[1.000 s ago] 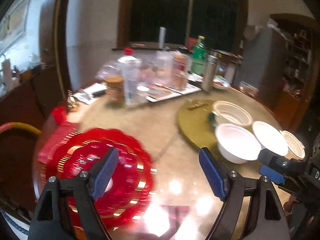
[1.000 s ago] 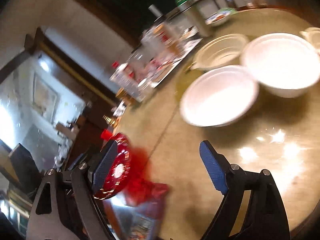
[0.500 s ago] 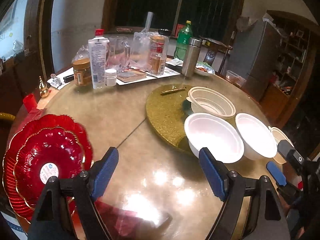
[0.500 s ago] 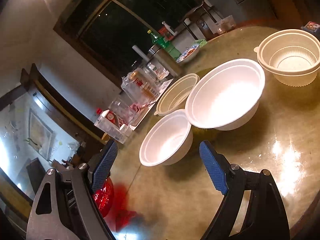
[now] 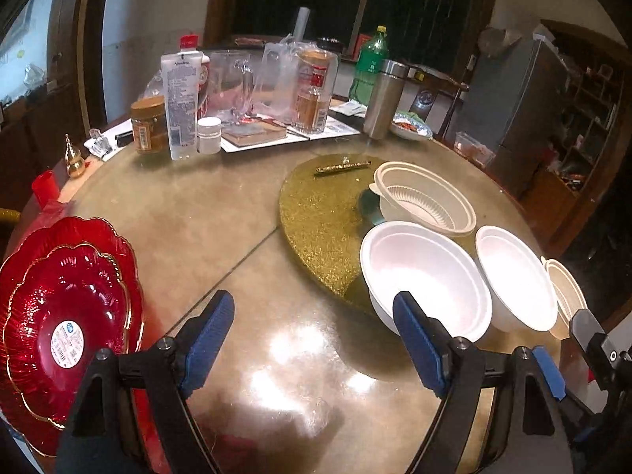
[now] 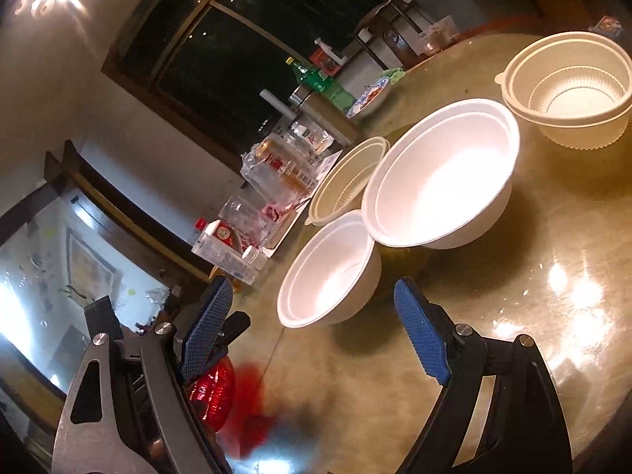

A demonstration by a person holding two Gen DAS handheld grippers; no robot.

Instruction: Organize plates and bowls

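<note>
Two stacked red scalloped plates (image 5: 67, 316) lie at the table's near left edge; they show in the right wrist view (image 6: 213, 395) too. Two white bowls (image 5: 426, 276) (image 5: 517, 276) stand side by side at the right, also in the right wrist view (image 6: 331, 268) (image 6: 442, 173). A cream ribbed bowl (image 5: 426, 201) stands behind them on a gold round mat (image 5: 320, 213). Another cream bowl (image 6: 568, 91) stands at the far right. My left gripper (image 5: 312, 343) is open and empty above the table, between plates and bowls. My right gripper (image 6: 316, 335) is open and empty, just short of the smaller white bowl.
Bottles, jars, a clear jug and a steel flask (image 5: 383, 98) crowd the back of the round table (image 5: 221, 213). A small dish of food (image 5: 410, 126) sits behind the flask. Cabinets stand at the right.
The left gripper has swung right, from over the red plates to the table's middle. The right gripper has turned toward the bowls and steadied. Both stayed open.
</note>
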